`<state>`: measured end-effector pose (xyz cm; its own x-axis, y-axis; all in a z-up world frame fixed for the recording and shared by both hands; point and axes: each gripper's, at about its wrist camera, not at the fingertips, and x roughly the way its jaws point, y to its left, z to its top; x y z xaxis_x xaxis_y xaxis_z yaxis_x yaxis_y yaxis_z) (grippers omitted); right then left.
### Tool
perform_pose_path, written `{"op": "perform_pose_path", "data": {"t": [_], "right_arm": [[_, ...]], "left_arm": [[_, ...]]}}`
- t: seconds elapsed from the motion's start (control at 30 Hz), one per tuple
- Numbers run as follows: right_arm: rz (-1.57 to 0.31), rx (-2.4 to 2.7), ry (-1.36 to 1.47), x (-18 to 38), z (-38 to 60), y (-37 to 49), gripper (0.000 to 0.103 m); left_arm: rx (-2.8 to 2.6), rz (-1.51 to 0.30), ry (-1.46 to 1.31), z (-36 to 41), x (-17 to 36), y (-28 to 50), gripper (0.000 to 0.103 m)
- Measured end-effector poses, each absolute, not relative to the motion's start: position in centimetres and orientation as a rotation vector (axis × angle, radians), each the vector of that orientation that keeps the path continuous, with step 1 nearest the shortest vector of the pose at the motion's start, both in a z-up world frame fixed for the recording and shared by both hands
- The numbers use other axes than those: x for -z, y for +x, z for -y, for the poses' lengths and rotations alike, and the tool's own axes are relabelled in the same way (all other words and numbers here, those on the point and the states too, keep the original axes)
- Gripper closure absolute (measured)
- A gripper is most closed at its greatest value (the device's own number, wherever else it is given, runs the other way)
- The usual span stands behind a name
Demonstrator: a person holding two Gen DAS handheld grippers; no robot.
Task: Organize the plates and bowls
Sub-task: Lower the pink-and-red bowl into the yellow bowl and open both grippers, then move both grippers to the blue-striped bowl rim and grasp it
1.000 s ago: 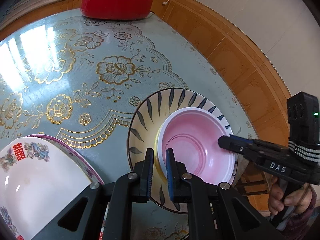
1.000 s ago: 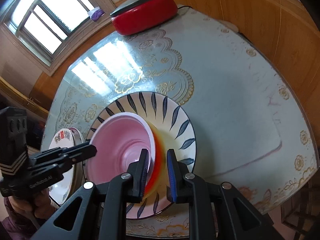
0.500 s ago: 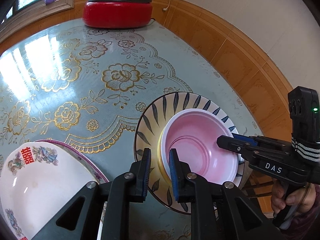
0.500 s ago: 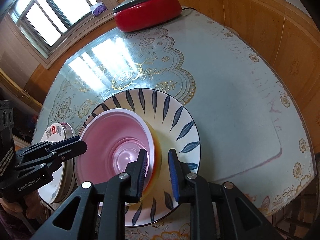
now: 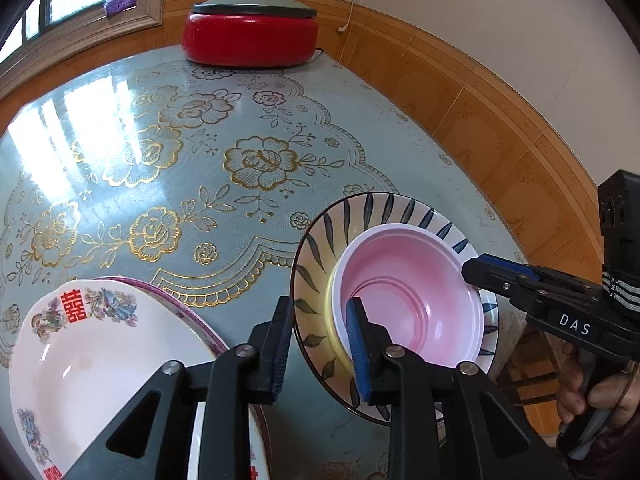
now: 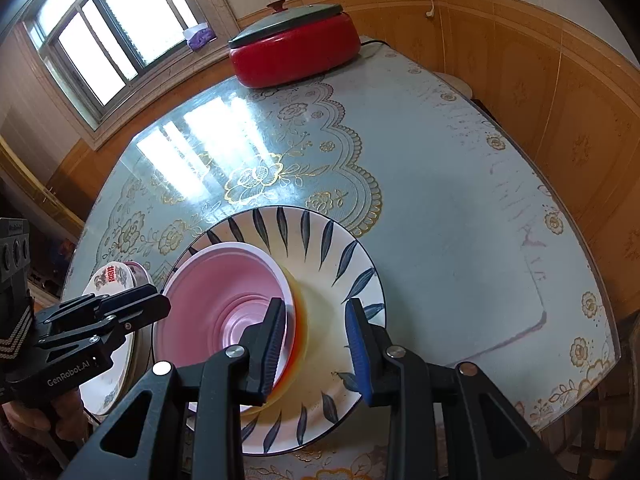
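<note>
The pink bowl sits in the striped plate at the bench's near right, both grippers' jaws opening, spread astride its opposite rims, left gripper and right gripper equally near.

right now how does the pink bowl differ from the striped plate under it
The pink bowl is plain, deep and steep-walled; the striped plate is wide, shallow and painted with dark leaf strokes. The bowl sits inside the plate, while the plate rests on the table. Both are round.
</note>
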<state>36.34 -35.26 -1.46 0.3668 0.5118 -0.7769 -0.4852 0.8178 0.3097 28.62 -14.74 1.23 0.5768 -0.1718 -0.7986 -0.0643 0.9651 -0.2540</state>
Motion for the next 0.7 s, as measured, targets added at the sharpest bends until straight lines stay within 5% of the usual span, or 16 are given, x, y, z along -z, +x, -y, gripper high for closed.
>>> {"op": "perform_pose_path", "data": {"t": [0.7], "right_arm": [[-0.972, -0.63, 0.059, 1.1, 37.0, 35.7, 0.072]], "left_arm": [[0.049, -0.926, -0.288, 14.7, -1.9, 26.9, 0.066]]}}
